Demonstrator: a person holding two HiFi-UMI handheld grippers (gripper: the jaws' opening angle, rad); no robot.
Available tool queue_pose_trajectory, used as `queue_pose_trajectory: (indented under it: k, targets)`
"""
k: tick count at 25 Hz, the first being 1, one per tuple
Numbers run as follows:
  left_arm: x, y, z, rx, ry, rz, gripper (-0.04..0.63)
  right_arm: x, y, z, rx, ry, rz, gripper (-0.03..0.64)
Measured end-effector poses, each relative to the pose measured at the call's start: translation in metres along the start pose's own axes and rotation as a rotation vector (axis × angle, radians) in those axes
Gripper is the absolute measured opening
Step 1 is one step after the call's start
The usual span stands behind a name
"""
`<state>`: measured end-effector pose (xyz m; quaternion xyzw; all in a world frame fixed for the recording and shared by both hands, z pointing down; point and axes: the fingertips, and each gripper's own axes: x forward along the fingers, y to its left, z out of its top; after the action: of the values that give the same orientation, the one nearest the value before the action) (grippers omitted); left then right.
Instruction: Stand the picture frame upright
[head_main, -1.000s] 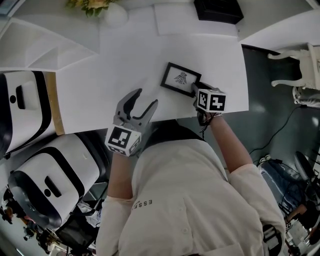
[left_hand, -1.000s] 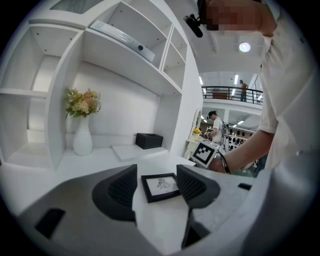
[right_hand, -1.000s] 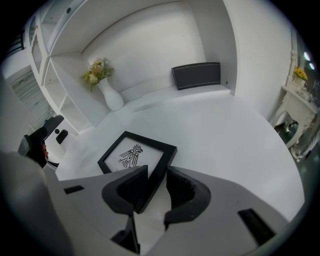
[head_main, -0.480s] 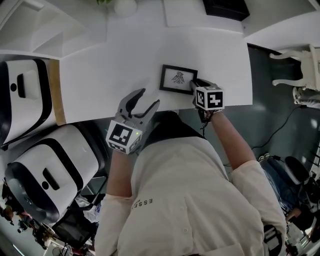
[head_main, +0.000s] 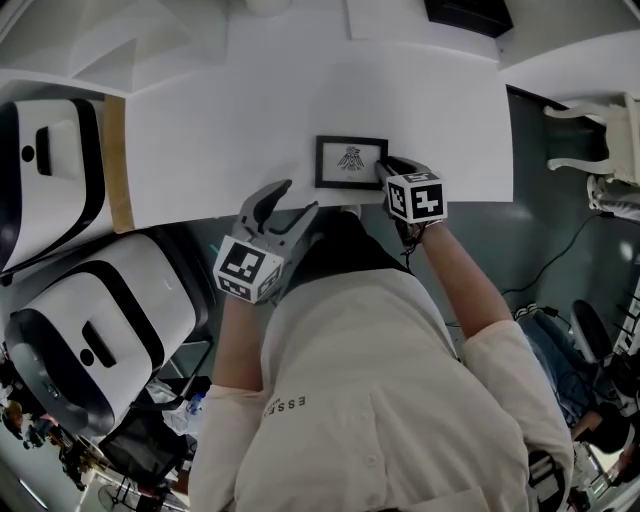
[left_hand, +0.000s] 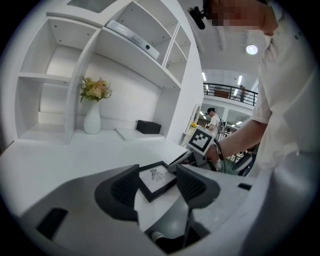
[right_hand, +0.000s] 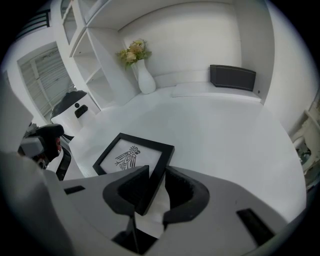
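The black picture frame (head_main: 351, 160) with a bird drawing lies flat on the white table (head_main: 220, 130), near its front edge. My right gripper (head_main: 386, 172) is at the frame's right end. In the right gripper view its jaws are closing, and the frame's edge (right_hand: 159, 167) stands between the pads (right_hand: 131, 187), which hold it. My left gripper (head_main: 290, 200) hovers open at the table's front edge, left of and nearer than the frame, holding nothing. In the left gripper view the frame (left_hand: 156, 177) shows beyond the open jaws.
A white vase of flowers (right_hand: 145, 75) and a black box (right_hand: 232, 77) stand at the back of the table. White shelves (left_hand: 100, 75) rise behind. Two white-and-black machines (head_main: 60, 170) sit left of the table, and a white chair (head_main: 600, 140) to the right.
The frame has turned from a slant to lie square with the table's front edge, with the right gripper at its end. The left gripper has barely moved.
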<state>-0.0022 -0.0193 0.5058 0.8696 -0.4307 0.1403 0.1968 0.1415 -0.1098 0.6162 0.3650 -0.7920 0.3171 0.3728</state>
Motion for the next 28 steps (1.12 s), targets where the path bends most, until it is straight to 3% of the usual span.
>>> queue_pose_trajectory:
  k: [6, 11, 17, 20, 28]
  targets:
    - [-0.006, -0.006, -0.026, -0.034, 0.037, -0.003, 0.229, -0.003, 0.017, -0.01, -0.064, 0.005, 0.039, 0.108]
    - [-0.01, -0.015, -0.059, -0.091, 0.08, -0.043, 0.215, -0.003, 0.029, -0.018, -0.101, 0.0, 0.066, 0.106]
    - [-0.01, -0.019, -0.095, -0.168, 0.138, -0.034, 0.213, -0.008, 0.043, -0.028, -0.154, -0.011, 0.093, 0.106]
    - [-0.006, -0.019, -0.105, -0.252, 0.143, -0.03, 0.213, -0.011, 0.045, -0.033, -0.178, -0.013, 0.101, 0.106]
    - [0.008, -0.016, -0.124, -0.578, 0.105, -0.049, 0.213, -0.016, 0.045, -0.042, -0.233, -0.012, 0.127, 0.106]
